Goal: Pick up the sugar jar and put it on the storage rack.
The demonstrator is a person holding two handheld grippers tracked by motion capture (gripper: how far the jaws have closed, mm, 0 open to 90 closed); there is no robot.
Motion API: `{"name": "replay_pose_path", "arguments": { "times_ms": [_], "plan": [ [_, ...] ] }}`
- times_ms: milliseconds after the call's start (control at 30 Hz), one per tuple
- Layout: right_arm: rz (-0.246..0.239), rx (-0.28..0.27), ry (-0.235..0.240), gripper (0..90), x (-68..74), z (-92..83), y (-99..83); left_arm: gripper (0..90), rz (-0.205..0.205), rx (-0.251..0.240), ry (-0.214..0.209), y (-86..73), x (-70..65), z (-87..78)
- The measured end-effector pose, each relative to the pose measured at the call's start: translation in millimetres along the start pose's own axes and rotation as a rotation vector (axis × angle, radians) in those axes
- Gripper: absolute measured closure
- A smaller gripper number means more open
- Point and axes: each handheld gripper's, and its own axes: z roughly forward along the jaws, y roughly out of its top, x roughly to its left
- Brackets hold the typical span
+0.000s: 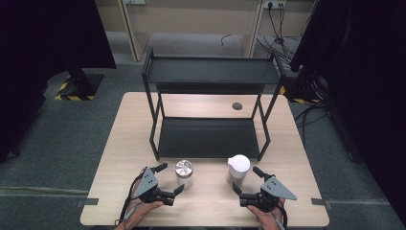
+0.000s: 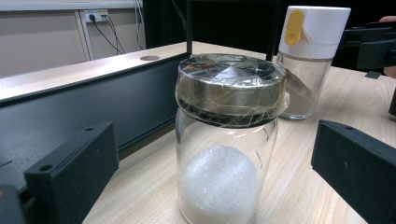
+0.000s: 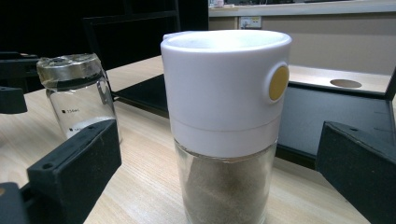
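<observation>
Nearest the person: both grippers were low over the front edge of the table (image 1: 115,143), one per jar. Left gripper (image 1: 168,178) had its jaws spread wide, nothing clamped. Glass jar (image 1: 184,173) sat between the jaws, not touched by either; in the left gripper view the jar (image 2: 226,140) had clear gaps on both sides. Metal lid (image 2: 231,88) looked wrapped in clear tape, white granules (image 2: 219,186) heaped at the bottom. Jar upright on the wood.

Right gripper (image 1: 246,179) mirrored it: jaws fully apart, holding nothing, lined up on the white-capped shaker (image 1: 238,167). In the right gripper view the shaker (image 3: 226,121) stood dead centre between the jaws, both clear of the glass. White cap with a yellow button (image 3: 279,83), brownish powder below.

Jars well apart from each other, so each hand gets its own target with no crossing. Side approach at body height makes sense: grabbing glass below the lid keeps them upright.

Just behind both jars: black two-tier rack (image 1: 209,115), lower shelf (image 1: 208,136) at table level, upper shelf (image 1: 210,72) above, both bare. My read: jars staged in front for loading onto it. Next needs both jaws closing on the glass, then a level lift.

Beyond: grommet hole (image 1: 237,106) in the tabletop, cables (image 1: 277,28) on the floor.
</observation>
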Motion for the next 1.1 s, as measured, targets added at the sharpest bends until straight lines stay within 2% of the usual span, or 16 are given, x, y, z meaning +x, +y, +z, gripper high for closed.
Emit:
{"name": "replay_pose_path", "arguments": {
  "times_ms": [1100],
  "plan": [
    [0.003, -0.013, -0.004, 0.6, 0.3, -0.4, -1.8, 0.2, -0.011, -0.011, 0.006, -1.7, -0.8, -0.5]
  ]
}}
